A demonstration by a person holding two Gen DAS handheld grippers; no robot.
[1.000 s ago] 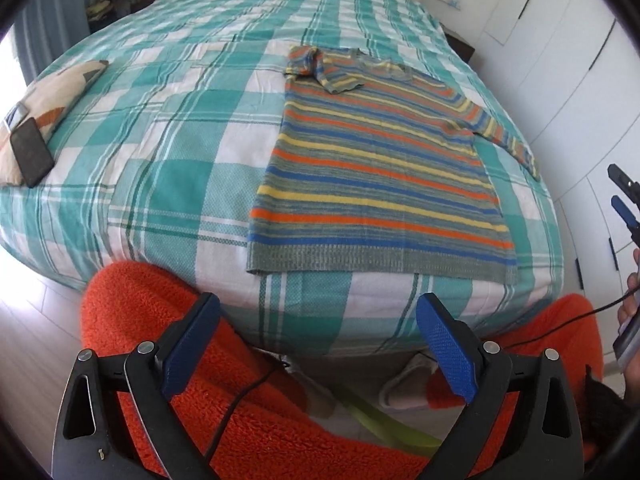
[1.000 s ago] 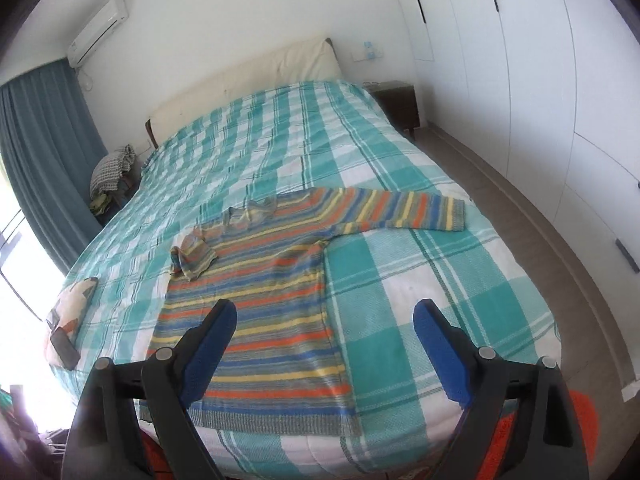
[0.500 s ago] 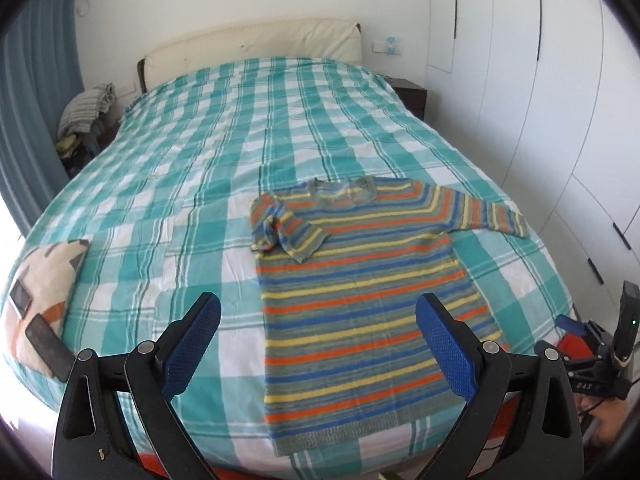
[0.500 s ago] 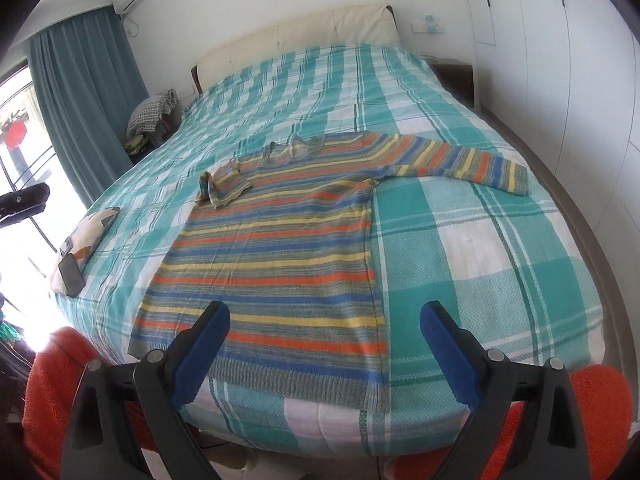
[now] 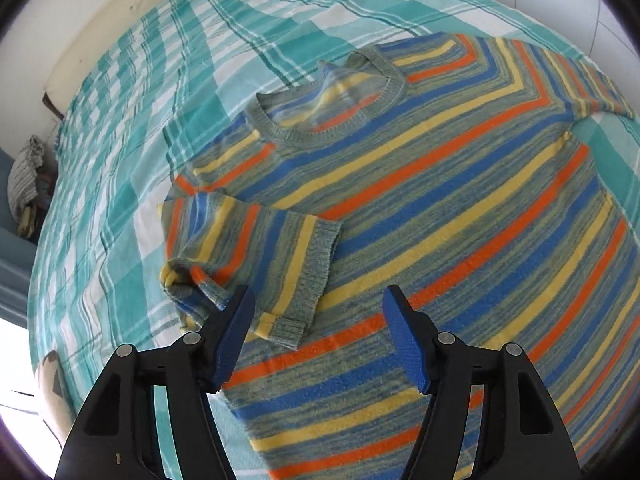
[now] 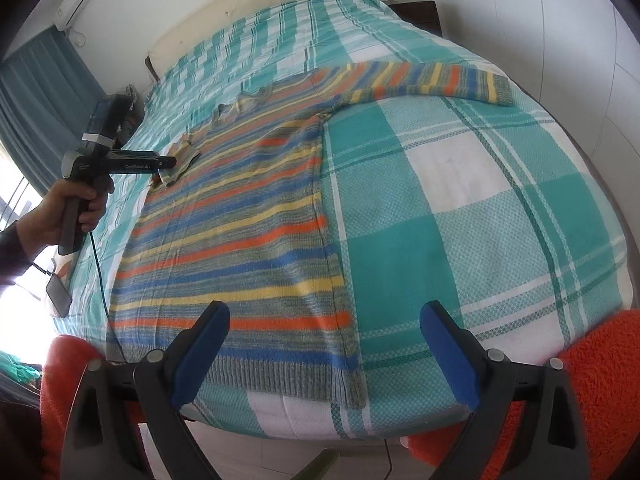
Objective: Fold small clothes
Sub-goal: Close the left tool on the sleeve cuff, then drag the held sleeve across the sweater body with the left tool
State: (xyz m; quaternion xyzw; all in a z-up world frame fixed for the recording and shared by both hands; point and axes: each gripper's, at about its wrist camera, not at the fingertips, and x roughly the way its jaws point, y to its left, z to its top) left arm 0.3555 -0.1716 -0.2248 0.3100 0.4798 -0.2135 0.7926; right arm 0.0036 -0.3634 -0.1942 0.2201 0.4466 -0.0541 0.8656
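Sweater (image 5: 420, 200) flat on bed (image 6: 460, 208). My left gripper (image 5: 316, 312) now over crumpled sleeve (image 5: 256, 248), closing, nothing pinched yet. Right gripper (image 6: 324, 344) lower at hem, wide open, empty. Folding about to start.

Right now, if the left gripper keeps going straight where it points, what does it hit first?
Probably the striped sweater, near its folded-in sleeve cuff. The closing left gripper holds nothing; depth is unclear.

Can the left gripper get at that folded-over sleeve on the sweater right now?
Probably yes. The left gripper hangs just above the folded sleeve of the striped sweater, jaws closing with nothing yet between them and nothing in the way.
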